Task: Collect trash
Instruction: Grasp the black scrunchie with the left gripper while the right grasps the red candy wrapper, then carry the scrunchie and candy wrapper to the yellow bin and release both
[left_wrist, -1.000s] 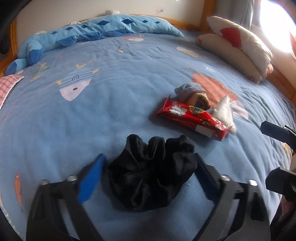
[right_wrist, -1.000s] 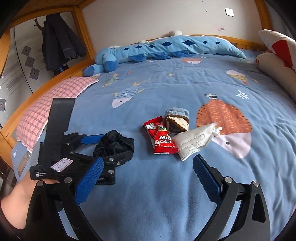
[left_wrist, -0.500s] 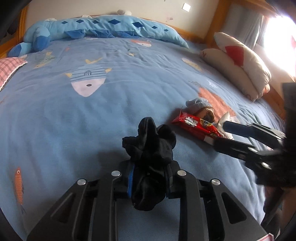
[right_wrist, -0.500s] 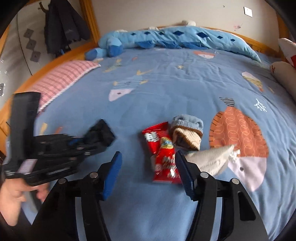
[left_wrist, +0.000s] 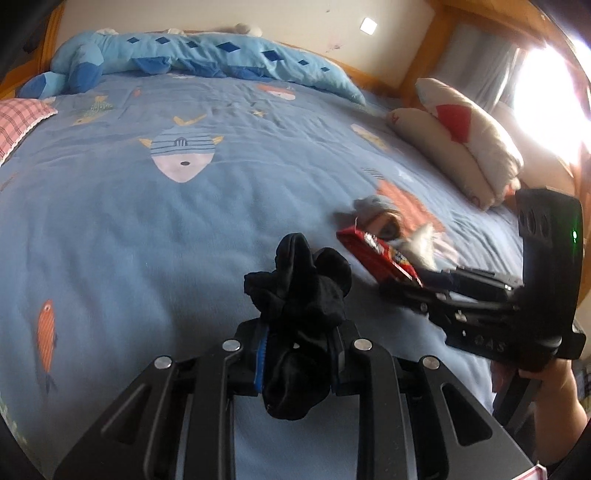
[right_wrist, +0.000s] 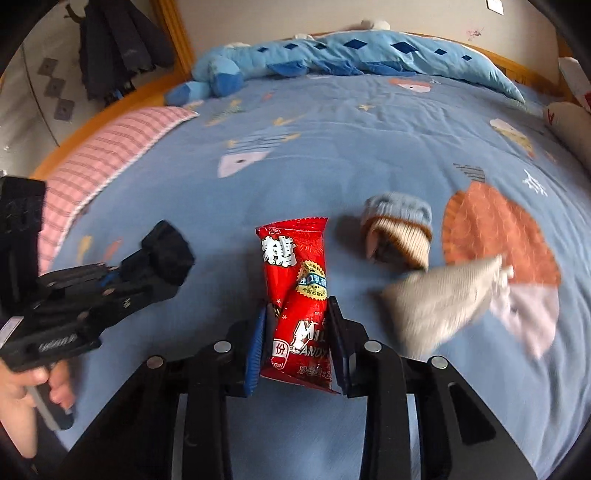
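While the left gripper (left_wrist: 297, 363) has its jaws clamped on a crumpled black cloth bundle (left_wrist: 299, 291), the right gripper (right_wrist: 297, 345) has just been closing on a red foil candy wrapper (right_wrist: 295, 291) – printed "MILK CANDY" – lying on the blue fish-print bed (right_wrist: 332, 147), a knitted sock (right_wrist: 400, 230) at two o'clock.

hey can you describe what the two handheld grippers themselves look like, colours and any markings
Both are black, with angular, cut-out finger frames fastened by round silver bolts and blue ribbed pads on the inner faces. The left gripper and the right gripper look alike. Seen from the side, the right one has a tall black block with a green light, round holes and faint lettering. A white label shows at the left one's base.
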